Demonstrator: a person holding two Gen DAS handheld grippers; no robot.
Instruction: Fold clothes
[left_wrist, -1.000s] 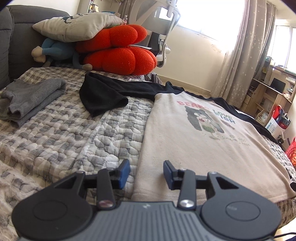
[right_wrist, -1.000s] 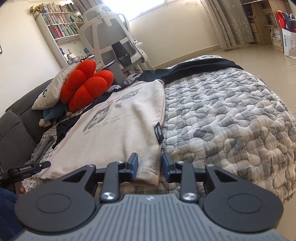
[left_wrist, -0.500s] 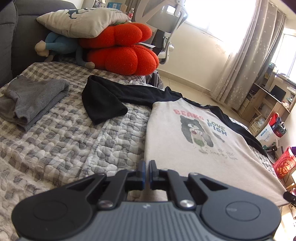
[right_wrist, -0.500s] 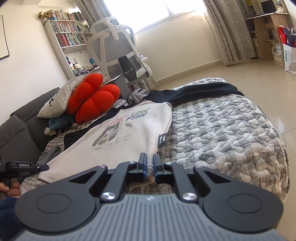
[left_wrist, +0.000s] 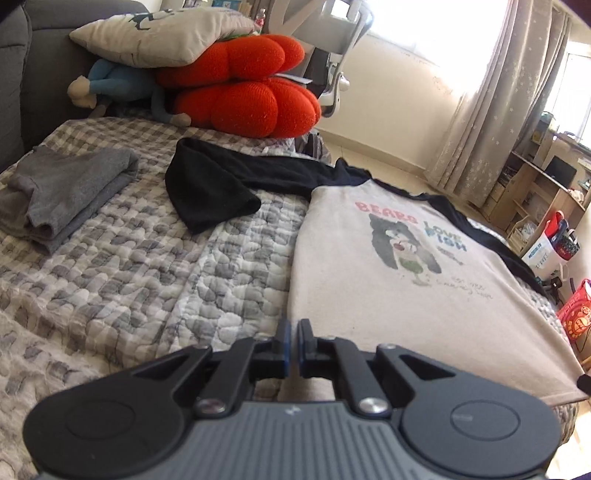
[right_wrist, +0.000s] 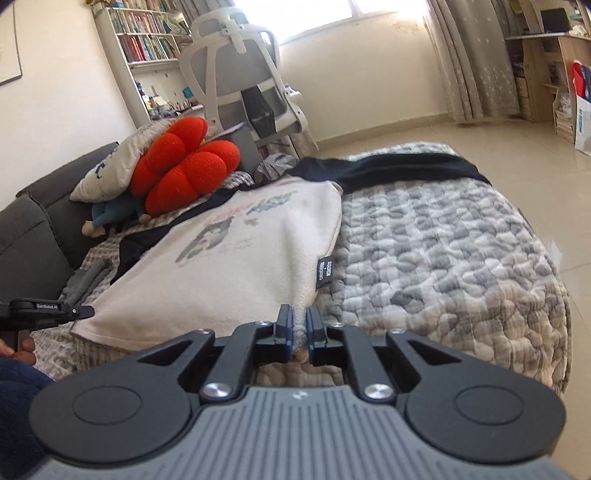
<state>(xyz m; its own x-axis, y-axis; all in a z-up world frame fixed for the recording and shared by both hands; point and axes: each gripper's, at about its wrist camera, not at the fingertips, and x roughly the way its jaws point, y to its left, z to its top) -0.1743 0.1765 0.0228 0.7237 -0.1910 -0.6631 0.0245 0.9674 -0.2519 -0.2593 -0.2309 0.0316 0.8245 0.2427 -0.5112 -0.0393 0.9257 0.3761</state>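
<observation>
i have the left gripper (left_wrist: 293, 341) pinched on the near hem corner of the cream shirt (left_wrist: 399, 258) and the right gripper (right_wrist: 299, 334) clamped on the opposite hem corner, so i can carry the hem up toward the collar. the shirt lies flat on the quilt (left_wrist: 147, 266), beside folded grey clothes (left_wrist: 66, 192). no containers hold anything relevant.

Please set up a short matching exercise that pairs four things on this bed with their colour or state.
Things:
1. shirt
2. folded garment
3. flower cushion
4. left claw

Descriptions:
a. red, under a beige pillow
b. shut on the hem corner
c. grey, lying left of the black sleeve
d. cream body with a bear print, spread flat on the quilt

Pairs: 1-d, 2-c, 3-a, 4-b
</observation>
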